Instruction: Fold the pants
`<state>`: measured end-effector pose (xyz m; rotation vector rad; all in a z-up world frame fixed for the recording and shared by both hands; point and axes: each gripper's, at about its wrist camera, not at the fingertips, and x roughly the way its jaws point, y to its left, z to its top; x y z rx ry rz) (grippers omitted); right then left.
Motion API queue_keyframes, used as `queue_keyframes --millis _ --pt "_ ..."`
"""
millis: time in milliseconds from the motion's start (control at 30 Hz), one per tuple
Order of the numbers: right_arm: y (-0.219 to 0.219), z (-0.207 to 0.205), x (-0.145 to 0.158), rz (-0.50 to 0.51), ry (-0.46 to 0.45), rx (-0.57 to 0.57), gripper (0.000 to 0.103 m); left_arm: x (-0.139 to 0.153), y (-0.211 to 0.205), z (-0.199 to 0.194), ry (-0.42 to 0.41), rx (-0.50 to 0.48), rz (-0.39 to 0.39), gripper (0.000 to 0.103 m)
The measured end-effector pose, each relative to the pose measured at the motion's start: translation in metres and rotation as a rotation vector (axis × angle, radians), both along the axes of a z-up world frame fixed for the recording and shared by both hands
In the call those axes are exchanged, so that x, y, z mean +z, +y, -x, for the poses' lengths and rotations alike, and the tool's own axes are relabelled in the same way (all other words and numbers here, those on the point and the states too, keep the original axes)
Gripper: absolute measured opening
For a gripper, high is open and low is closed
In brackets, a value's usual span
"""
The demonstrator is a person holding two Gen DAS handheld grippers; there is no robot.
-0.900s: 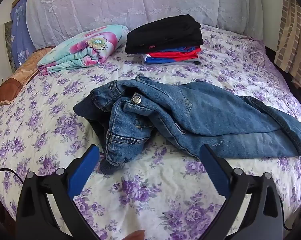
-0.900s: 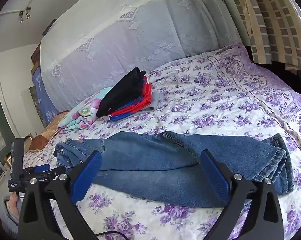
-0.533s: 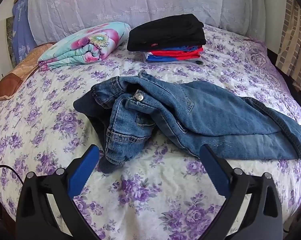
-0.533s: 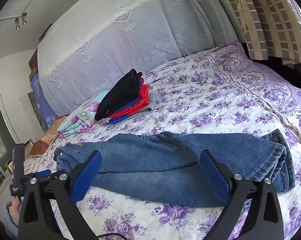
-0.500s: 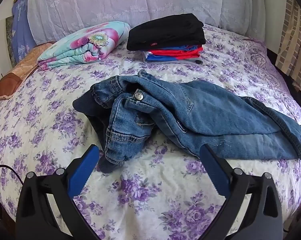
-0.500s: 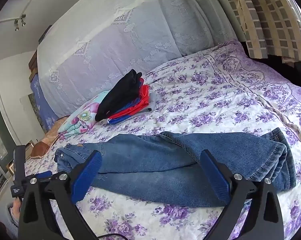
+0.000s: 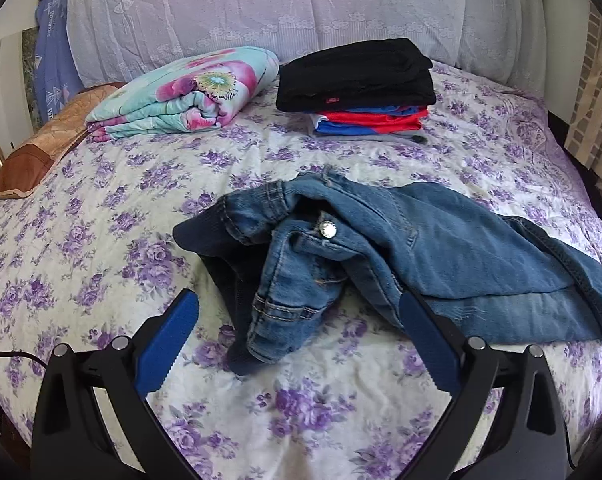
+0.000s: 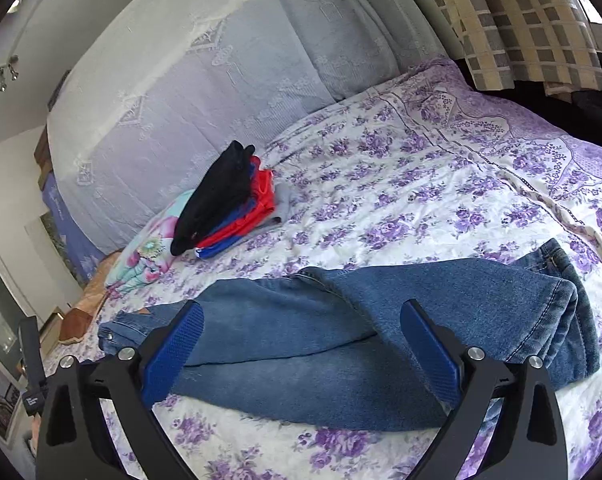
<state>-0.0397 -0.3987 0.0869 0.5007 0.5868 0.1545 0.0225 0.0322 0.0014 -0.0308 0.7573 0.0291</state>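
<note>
Blue denim jeans (image 7: 421, 256) lie crumpled on the floral bed sheet (image 7: 101, 240), waistband and silver button bunched at the left, legs trailing to the right. My left gripper (image 7: 299, 336) hovers open just in front of the bunched waistband, nothing between its blue fingers (image 7: 167, 338). In the right wrist view the jeans (image 8: 341, 340) stretch across the bed, leg hems at the right. My right gripper (image 8: 301, 344) stands open above the legs, not touching them.
A stack of folded clothes (image 7: 361, 88), black on top of red and blue, sits near the headboard, seen also as the folded stack (image 8: 225, 204). A floral rolled blanket (image 7: 185, 96) and a brown pillow (image 7: 41, 148) lie at the back left. A checked curtain (image 8: 521, 20) hangs at the right.
The left wrist view has drifted slightly, so the jeans sit a little lower and more to the right. The right gripper has come closer over the jeans' legs. Both grippers stayed open.
</note>
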Motion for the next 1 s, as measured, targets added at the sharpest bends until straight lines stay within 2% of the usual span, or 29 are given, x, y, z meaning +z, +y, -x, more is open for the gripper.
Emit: queue_keyframes --millis 300,633,800,1000 --pt "-0.006 0.007 -0.019 0.014 0.045 -0.024 0.099 -0.015 0.010 0.003 0.030 0.006 0.044 0.098" --pt "0.004 0.001 -0.030 0.006 0.038 0.019 0.099 -0.020 0.001 -0.006 0.044 0.001 0.047 0.098" --pt "0.012 -0.012 -0.031 0.048 0.066 0.024 0.099 -0.024 0.009 -0.016 0.075 0.022 0.034 0.098" --pt "0.017 -0.011 -0.027 0.068 0.058 0.030 0.099 -0.017 0.016 -0.021 0.051 0.039 0.023 0.098"
